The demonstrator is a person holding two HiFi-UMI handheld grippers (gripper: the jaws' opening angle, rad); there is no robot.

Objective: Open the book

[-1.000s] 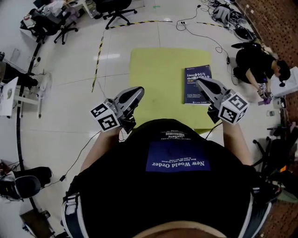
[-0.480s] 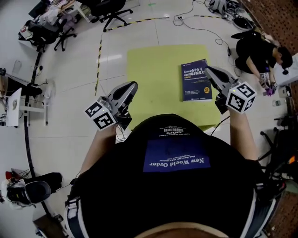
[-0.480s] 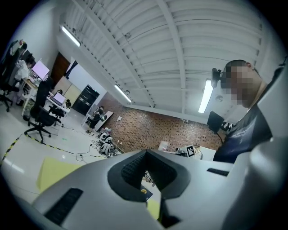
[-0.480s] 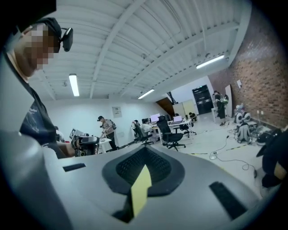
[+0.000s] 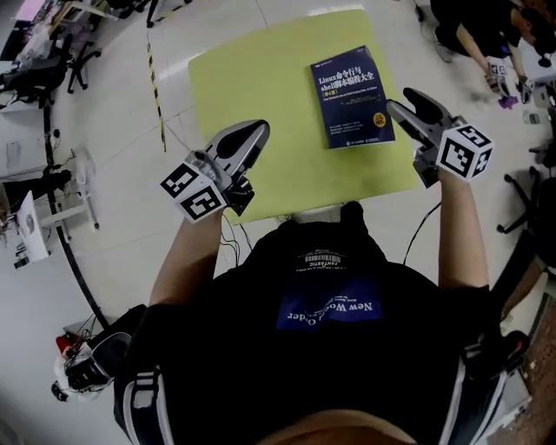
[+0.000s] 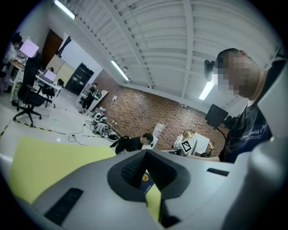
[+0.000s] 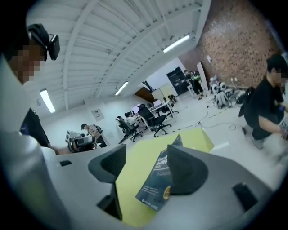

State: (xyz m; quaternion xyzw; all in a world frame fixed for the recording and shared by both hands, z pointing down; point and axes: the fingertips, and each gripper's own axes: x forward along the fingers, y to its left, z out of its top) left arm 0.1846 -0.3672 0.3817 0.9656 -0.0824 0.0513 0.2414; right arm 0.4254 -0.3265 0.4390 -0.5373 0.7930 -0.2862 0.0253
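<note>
A closed dark-blue book (image 5: pixel 352 96) lies flat on the right half of a yellow-green tabletop (image 5: pixel 252 69). My right gripper (image 5: pixel 405 101) hovers just off the book's right edge. Its jaws have just been opening and now stand apart with nothing between them. In the right gripper view the book (image 7: pixel 155 186) shows beyond the gap of the right gripper (image 7: pixel 147 155). My left gripper (image 5: pixel 259 129) hangs over the tabletop's near left part, well left of the book, its fingertips together. In the left gripper view a sliver of the book (image 6: pixel 147 182) shows past the left gripper (image 6: pixel 146 152).
A person in black (image 5: pixel 473 26) crouches on the floor beyond the table's right corner. Office chairs (image 5: pixel 52 61) stand at the far left. A striped tape line (image 5: pixel 156 87) runs over the white floor left of the table.
Both grippers have moved forward and down towards the tabletop, and the book now lies closer. The right gripper's jaws, together before, now stand apart. The left gripper's jaws stay together.
</note>
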